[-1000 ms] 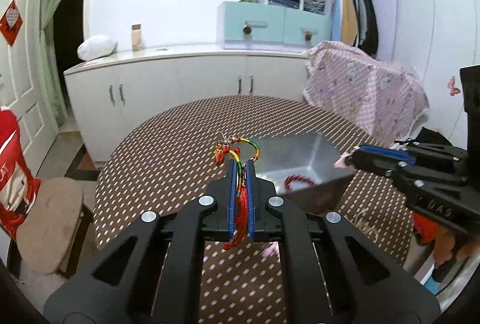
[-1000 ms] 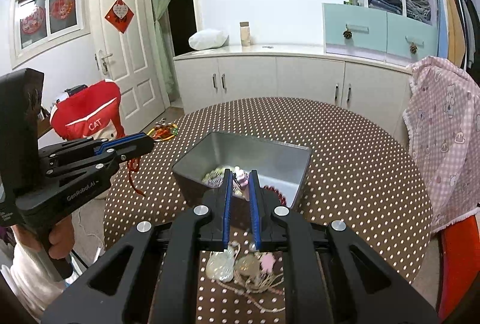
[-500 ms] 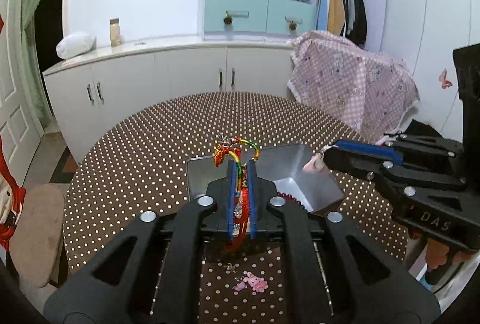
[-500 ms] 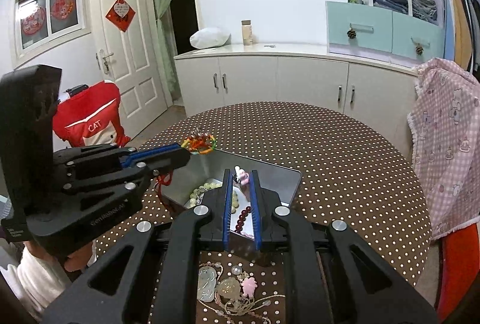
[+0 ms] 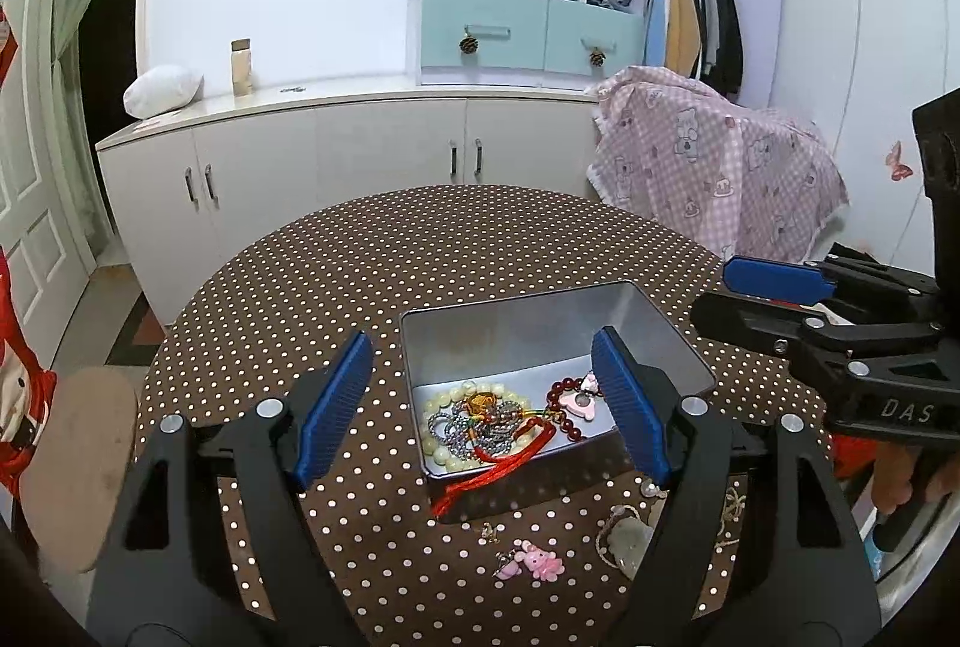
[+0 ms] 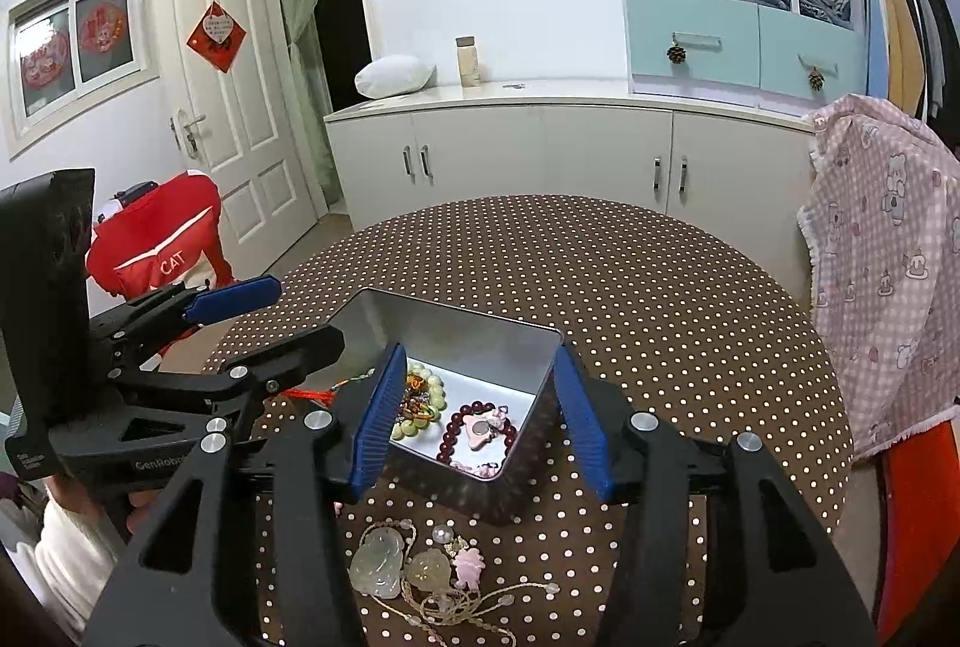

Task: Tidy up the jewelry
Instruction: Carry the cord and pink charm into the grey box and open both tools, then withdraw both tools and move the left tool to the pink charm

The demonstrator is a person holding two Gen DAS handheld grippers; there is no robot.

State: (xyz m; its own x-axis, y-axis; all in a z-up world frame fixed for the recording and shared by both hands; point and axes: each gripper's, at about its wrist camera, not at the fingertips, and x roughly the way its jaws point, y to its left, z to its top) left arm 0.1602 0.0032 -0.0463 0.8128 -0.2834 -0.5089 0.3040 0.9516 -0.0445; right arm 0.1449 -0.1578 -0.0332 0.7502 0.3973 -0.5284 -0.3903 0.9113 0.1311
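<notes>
A silver metal tin (image 5: 516, 323) (image 6: 456, 323) stands on the polka-dot table. In it lie a multicolour cord charm with a red tassel (image 5: 498, 443) hanging over the near wall, pale beads (image 5: 441, 407), a dark red bead bracelet (image 5: 567, 401) (image 6: 474, 428) and a pink charm (image 5: 585, 401). My left gripper (image 5: 480, 401) is open and empty just above the tin's near side. My right gripper (image 6: 474, 419) is open and empty over the tin. Loose on the table lie a pink charm (image 5: 537, 566) and jade pendants on cords (image 6: 384, 563).
The round table (image 6: 660, 299) has a brown dotted cloth. White cabinets (image 5: 336, 155) stand behind it. A chair with a pink checked cover (image 6: 888, 251) is at the right, a red-covered chair (image 6: 156, 245) and a stool (image 5: 72, 467) at the left.
My left gripper opened and dropped the multicolour tassel charm into the tin. My right gripper opened and let the pink charm fall into the tin.
</notes>
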